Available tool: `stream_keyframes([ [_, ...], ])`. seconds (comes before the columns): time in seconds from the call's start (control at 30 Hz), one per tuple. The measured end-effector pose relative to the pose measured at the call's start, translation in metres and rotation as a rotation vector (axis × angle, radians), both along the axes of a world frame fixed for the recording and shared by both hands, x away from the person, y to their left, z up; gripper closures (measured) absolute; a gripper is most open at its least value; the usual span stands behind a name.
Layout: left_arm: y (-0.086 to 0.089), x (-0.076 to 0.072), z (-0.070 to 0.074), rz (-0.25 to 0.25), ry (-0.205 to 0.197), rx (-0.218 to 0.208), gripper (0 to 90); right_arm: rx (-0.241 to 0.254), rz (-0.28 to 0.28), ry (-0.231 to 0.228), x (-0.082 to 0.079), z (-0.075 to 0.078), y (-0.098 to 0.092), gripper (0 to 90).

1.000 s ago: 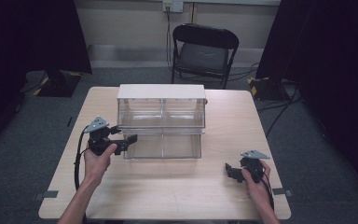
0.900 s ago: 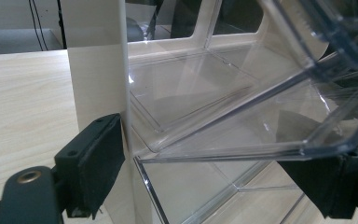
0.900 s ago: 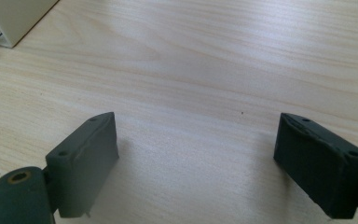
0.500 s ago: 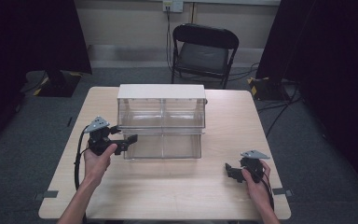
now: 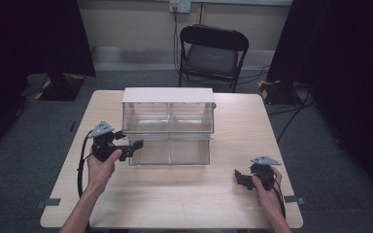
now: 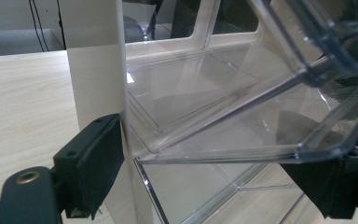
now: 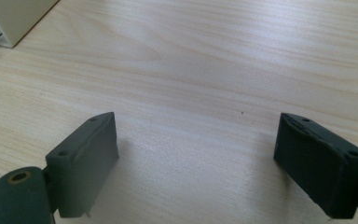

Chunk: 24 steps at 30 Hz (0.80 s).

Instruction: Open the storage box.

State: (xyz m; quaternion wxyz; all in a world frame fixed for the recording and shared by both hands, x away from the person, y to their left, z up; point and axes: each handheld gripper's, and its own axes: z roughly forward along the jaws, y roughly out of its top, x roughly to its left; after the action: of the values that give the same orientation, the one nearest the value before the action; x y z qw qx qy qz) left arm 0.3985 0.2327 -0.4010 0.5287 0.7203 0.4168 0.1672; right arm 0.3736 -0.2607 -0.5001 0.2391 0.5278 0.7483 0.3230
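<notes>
While nothing has shifted, we count one clear bin unit [image 5: 167, 127] and two grippers, left gripper [image 5: 128, 147] at nine o'clock and right gripper [image 5: 239, 178] at four, both spread wide, empty.

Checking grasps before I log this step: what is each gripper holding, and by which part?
Nothing is held. The left gripper is open around the clear bin's left front corner; the right gripper is open over bare table.

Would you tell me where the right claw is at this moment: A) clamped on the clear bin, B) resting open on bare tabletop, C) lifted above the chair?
B: the right claw sits open on the table, apart from the clear bin.
</notes>
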Motion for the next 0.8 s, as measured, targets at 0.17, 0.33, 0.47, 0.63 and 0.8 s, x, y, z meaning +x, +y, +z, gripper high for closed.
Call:
stream_keyframes([
  [0.17,-0.0005,-0.0004,0.0000,0.002,0.002,-0.013,14.9,0.000,0.000,0.000,0.0000,0.0000,0.0000,12.9],
  [0.33,-0.0004,-0.0005,0.0001,0.000,0.001,-0.012,14.8,0.000,0.000,0.000,0.0000,0.0000,0.0000,12.9],
  [0.47,-0.0005,-0.0007,0.0001,0.002,0.002,-0.015,14.8,0.000,0.000,0.000,0.0000,0.0000,0.0000,12.9],
  [0.63,-0.0005,-0.0007,0.0003,0.000,-0.002,-0.013,14.7,0.000,0.000,0.000,0.0000,0.0000,0.0000,12.9],
  [0.8,-0.0001,-0.0008,0.0004,-0.001,0.000,-0.006,14.7,0.000,0.000,0.000,0.0000,0.0000,0.0000,12.9],
])
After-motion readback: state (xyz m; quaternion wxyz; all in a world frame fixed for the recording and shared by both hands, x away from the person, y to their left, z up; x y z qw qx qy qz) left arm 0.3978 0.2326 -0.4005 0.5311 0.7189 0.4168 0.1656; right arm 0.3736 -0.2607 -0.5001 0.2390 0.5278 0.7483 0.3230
